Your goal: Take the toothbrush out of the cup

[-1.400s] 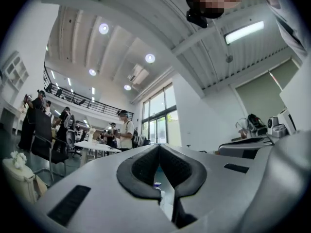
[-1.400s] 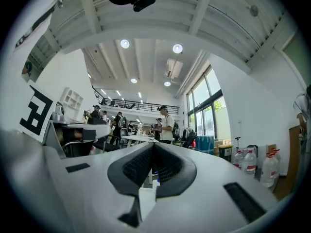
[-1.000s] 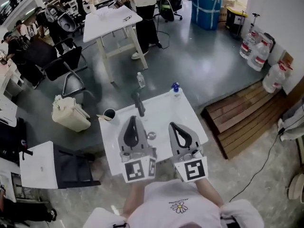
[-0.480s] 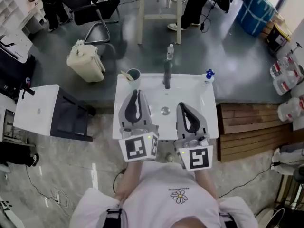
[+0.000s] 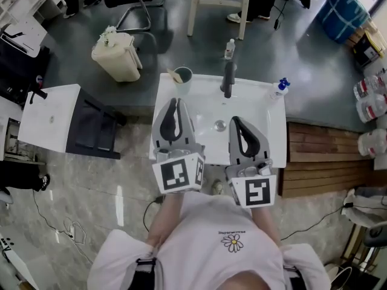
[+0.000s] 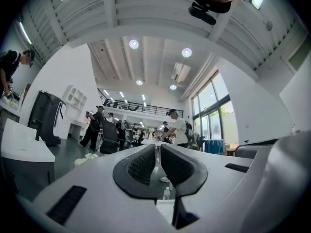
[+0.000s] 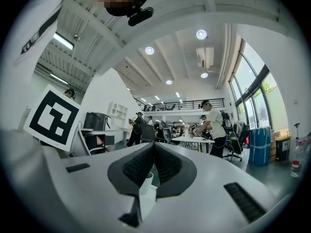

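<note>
Step in hand: the approach, with nothing grasped yet. The cup [image 5: 183, 76] stands at the far left corner of the white counter [image 5: 266, 132], the toothbrush [image 5: 176, 75] leaning inside it, left of the faucet [image 5: 228, 77]. The left gripper [image 5: 175, 101] hovers near the cup but short of it, its fingers [image 6: 138, 165] nearly together and empty. The right gripper [image 5: 236, 121] sits well apart from the cup, also closed on nothing. Judged next: the 2 left fingers must spread, reach the toothbrush handle above the rim, then close

The person's forearms [image 5: 164, 217] reach forward side by side. The left gripper [image 5: 176, 101] and right gripper [image 5: 235, 119] point ahead, roughly level, jaws together (both empty).
</note>
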{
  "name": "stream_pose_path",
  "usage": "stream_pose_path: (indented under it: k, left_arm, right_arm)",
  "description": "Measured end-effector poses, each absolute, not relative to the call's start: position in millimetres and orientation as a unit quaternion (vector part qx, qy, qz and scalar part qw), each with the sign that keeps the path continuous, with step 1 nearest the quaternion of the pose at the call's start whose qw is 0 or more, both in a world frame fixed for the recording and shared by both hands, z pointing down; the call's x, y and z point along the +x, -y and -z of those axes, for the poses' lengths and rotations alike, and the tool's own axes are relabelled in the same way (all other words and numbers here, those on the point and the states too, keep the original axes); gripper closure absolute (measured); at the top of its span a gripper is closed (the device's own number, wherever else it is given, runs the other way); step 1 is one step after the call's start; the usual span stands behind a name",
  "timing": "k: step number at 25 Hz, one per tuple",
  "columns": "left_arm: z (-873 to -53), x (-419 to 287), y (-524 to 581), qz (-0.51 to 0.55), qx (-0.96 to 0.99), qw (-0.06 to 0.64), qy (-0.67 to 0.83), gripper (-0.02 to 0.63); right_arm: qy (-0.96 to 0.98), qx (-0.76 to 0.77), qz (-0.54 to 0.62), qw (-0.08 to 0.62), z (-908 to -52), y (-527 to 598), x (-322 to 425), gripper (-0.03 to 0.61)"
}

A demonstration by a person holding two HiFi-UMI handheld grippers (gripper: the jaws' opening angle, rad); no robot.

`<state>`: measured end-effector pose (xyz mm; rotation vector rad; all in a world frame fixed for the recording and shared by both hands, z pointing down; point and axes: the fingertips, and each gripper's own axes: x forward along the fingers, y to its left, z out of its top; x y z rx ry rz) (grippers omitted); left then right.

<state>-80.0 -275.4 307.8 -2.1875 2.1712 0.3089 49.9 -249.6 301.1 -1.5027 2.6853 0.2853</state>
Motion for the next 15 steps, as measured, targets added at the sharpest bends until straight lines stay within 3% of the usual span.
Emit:
stream_pose_path:
  k: [8,15]
  left_arm:
    - [-320,-88,290,-0.096,-0.699,-0.002,-0.708,0.578]
    - [-349,-99,346,-0.053,-0.696,-0.025,-0.716,0.446]
  right_arm:
    - [-0.862,-0.500,-0.084,0.008,-311,258,60,0.566]
    - [-0.852,-0.518,-0.074,-0.008,-323,260,75,0.566]
